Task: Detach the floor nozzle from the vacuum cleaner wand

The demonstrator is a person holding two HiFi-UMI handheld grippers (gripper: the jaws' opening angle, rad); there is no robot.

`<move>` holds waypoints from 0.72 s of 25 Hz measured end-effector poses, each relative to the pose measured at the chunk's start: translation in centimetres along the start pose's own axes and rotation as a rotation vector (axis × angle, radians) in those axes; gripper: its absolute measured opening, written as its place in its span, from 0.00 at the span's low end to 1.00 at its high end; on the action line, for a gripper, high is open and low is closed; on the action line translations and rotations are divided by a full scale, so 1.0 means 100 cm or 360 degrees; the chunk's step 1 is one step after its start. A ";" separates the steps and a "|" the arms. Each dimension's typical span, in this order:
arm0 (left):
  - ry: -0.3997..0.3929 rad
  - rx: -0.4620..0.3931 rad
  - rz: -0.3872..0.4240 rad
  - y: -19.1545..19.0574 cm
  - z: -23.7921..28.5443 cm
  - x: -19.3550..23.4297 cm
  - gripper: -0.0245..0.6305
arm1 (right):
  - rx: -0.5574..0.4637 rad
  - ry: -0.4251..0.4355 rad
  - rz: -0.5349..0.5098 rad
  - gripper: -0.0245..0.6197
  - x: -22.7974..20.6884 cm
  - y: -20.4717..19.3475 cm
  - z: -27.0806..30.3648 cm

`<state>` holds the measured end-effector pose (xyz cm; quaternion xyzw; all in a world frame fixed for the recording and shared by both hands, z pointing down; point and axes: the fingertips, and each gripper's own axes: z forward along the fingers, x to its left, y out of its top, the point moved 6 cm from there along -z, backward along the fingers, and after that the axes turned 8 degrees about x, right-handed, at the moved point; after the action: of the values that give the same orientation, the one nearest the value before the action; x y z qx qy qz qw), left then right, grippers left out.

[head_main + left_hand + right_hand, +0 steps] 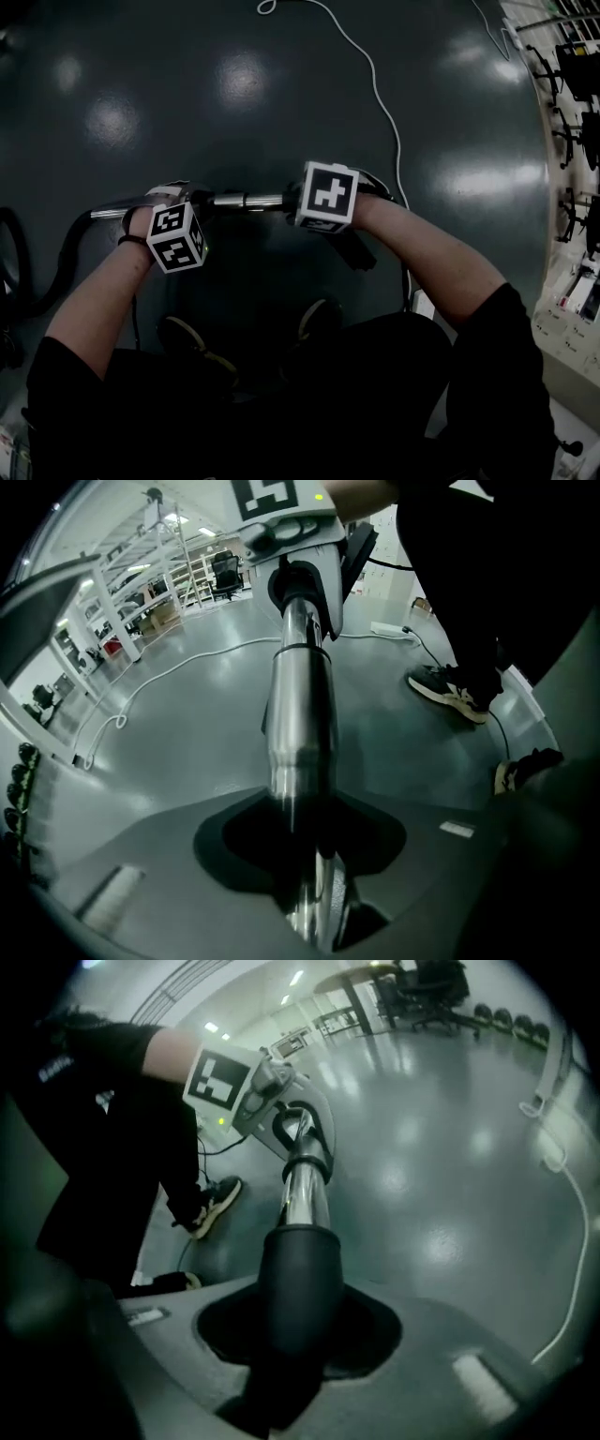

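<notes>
I hold the vacuum wand (246, 200) level above the floor, a chrome tube running left to right. My left gripper (178, 198) is shut on the chrome tube; in the left gripper view the wand (298, 714) runs out from between my jaws (314, 855). My right gripper (295, 199) is shut on the black neck of the floor nozzle (300, 1279), which sleeves over the tube's end, and its jaws (295, 1335) close round that neck. A black part of the nozzle (361, 248) juts out beside my right wrist, mostly hidden.
A black hose (47, 272) trails off the wand to the left. A white cable (380, 94) snakes over the dark floor ahead. The person's shoes (319, 319) stand just under the wand. Shelving with tools (574, 103) lines the right edge.
</notes>
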<state>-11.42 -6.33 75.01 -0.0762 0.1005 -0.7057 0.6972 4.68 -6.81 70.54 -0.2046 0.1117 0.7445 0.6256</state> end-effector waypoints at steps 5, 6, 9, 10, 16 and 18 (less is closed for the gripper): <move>-0.0114 -0.0052 -0.0049 -0.001 0.001 0.000 0.26 | 0.0075 -0.0661 -0.0383 0.21 0.003 -0.003 0.004; -0.0135 -0.0072 -0.0070 0.000 0.000 0.000 0.26 | 0.0106 -0.0864 -0.0506 0.21 0.002 -0.004 0.003; -0.0178 -0.0123 -0.0107 0.002 -0.002 -0.002 0.26 | 0.0184 -0.1348 -0.0794 0.21 0.000 -0.010 0.001; -0.0178 -0.0128 -0.0106 0.002 -0.002 -0.003 0.26 | 0.0178 -0.1358 -0.0794 0.21 0.000 -0.010 0.002; -0.0122 -0.0102 -0.0059 0.003 0.001 -0.007 0.26 | 0.0039 -0.0540 -0.0305 0.21 0.005 -0.009 0.002; -0.0119 -0.0105 -0.0042 0.004 0.002 -0.011 0.26 | 0.0050 -0.0234 -0.0127 0.21 0.005 -0.015 0.004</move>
<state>-10.95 -5.27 75.17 -0.1268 0.0965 -0.7077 0.6883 6.02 -5.85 70.84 -0.1439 0.0690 0.7302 0.6643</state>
